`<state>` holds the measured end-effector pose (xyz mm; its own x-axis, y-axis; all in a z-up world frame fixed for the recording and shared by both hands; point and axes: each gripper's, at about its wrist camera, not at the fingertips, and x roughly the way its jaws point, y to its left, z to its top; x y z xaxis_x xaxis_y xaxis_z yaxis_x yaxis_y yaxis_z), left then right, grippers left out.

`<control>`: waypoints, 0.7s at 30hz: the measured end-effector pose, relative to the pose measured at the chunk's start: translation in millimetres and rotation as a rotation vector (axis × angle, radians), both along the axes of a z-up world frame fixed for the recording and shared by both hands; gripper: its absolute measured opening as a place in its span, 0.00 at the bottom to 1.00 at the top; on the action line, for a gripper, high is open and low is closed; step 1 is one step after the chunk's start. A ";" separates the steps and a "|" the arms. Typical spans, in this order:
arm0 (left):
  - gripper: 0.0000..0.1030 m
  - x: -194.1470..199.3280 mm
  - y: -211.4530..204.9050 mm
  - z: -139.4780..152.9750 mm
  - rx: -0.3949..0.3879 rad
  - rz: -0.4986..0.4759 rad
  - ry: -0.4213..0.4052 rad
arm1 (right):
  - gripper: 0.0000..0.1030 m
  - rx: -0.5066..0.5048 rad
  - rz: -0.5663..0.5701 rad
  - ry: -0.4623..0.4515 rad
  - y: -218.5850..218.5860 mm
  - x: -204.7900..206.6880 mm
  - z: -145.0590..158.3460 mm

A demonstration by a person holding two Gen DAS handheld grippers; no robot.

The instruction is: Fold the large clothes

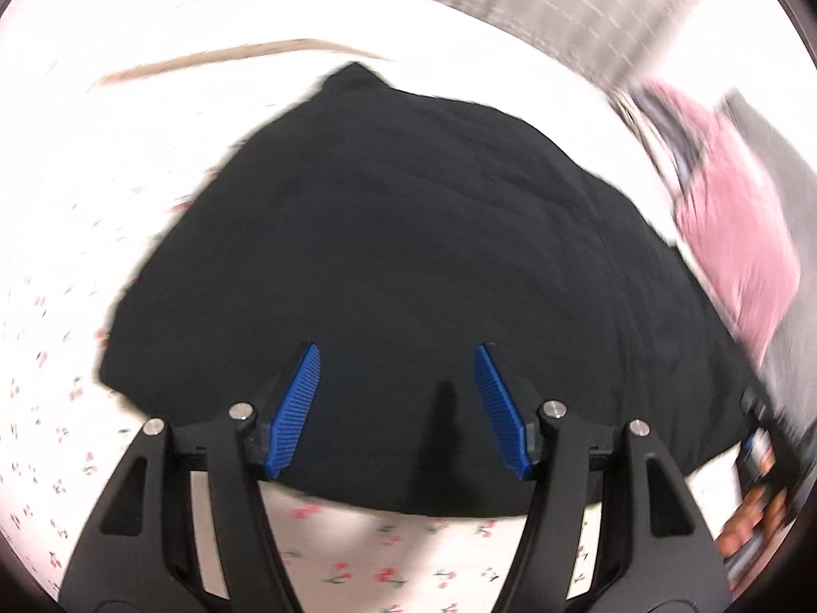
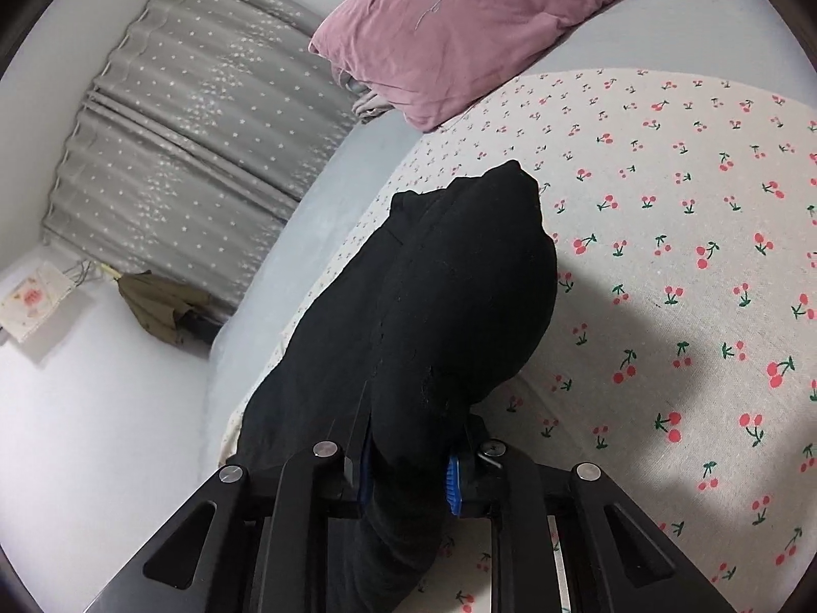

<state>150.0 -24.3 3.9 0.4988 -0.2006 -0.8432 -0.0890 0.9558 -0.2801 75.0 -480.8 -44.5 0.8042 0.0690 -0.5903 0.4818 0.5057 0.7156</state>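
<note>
Left wrist view: the left gripper [image 1: 397,357] has its 2 blue-padded fingers [image 1: 298,406] spread wide with nothing between them. It hovers over the near edge of the black garment [image 1: 388,235], which fills the centre of the frame and lies in a broad mound on the cherry-print sheet [image 1: 61,408]. A pink pillow [image 1: 735,235] sits at the right edge, motion-blurred. A bare hand [image 1: 750,526] shows at the lower right edge beside a dark object too blurred to identify. A tan strip [image 1: 240,59] crosses the upper left; what it is cannot be told.

Right wrist view: the right gripper [image 2: 406,475] is pinching a bunched fold of the black garment [image 2: 434,306]. The blue pad [image 2: 453,485] on the right side is only partly visible behind the cloth. The garment runs from the jaws up to frame centre, over the cherry-print sheet [image 2: 689,255]. The pink pillow [image 2: 459,25] lies at top centre and carries embroidered cursive script, not legible. A grey star-pattern curtain [image 2: 194,153] hangs at the upper left. At the left edge a small card or paper [image 2: 35,301] bears a pink printed motif; its text is unreadable. An olive-brown cloth item [image 2: 158,311] lies just beside the curtain's lower end.
</note>
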 end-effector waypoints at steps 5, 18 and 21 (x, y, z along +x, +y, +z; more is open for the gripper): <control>0.62 -4.8 50.4 -15.3 -0.161 0.059 0.046 | 0.19 -0.168 0.024 -0.008 25.9 1.9 25.7; 0.62 -22.9 82.0 -5.7 -0.210 -0.030 0.002 | 0.18 -0.517 0.017 0.100 80.7 26.8 50.6; 0.62 -28.9 95.4 2.3 -0.259 -0.026 -0.019 | 0.16 -0.722 0.052 0.078 119.1 38.7 74.1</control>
<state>121.1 71.1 6.2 0.5058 -0.4212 -0.7528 -0.0582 0.8540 -0.5170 113.7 -361.7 29.6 0.7643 -0.3219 -0.5587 0.4800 0.8627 0.1595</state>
